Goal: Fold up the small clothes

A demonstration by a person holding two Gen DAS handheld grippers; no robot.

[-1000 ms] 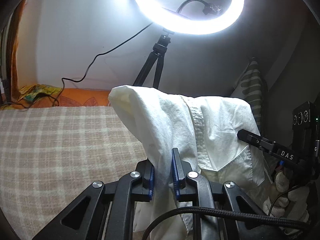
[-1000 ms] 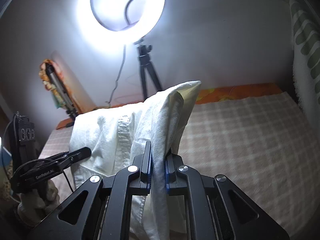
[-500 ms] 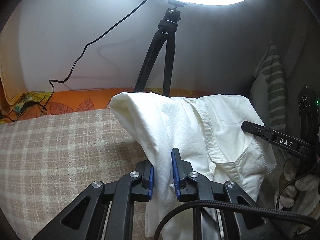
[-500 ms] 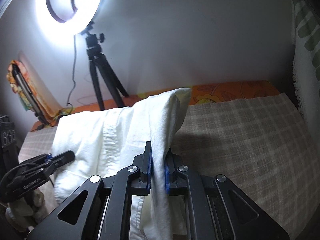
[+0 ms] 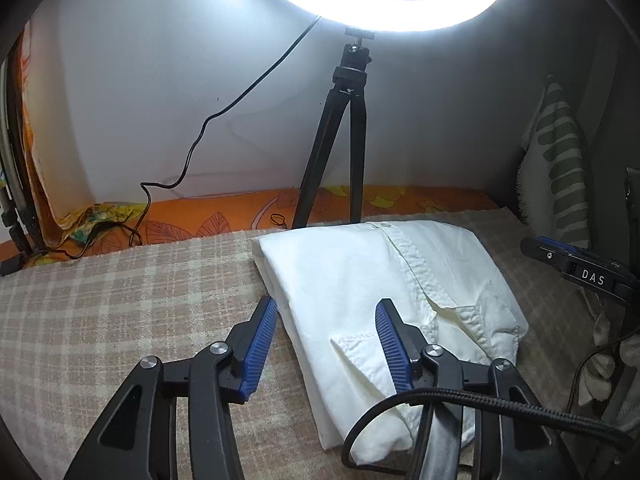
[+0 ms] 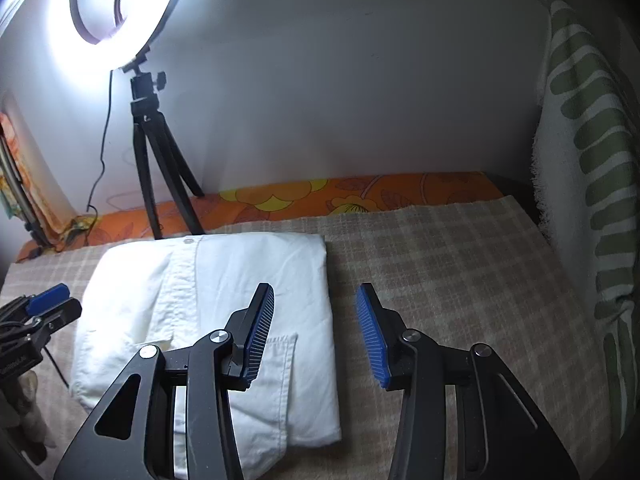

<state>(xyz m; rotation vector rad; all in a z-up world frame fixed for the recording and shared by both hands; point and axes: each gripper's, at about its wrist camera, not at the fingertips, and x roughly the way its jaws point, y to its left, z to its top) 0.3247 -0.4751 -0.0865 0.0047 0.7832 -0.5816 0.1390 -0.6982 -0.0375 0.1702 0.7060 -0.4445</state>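
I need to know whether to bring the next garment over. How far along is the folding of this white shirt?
Done: the white shirt lies folded on the checked blanket, placket and pocket up. In hand: nothing; the left gripper and right gripper have just been opening and hold no cloth. Left: possibly smoothing the rumpled edge.

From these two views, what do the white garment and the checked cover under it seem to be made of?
The white garment looks like thin woven cotton, matte: fine crinkles, stitched button strip and pocket seams. The checked cover seems a thicker woven cloth with a slightly fuzzy, matte face; its beige and cream checks look woven in rather than printed. The exact fibre of either cannot be told.
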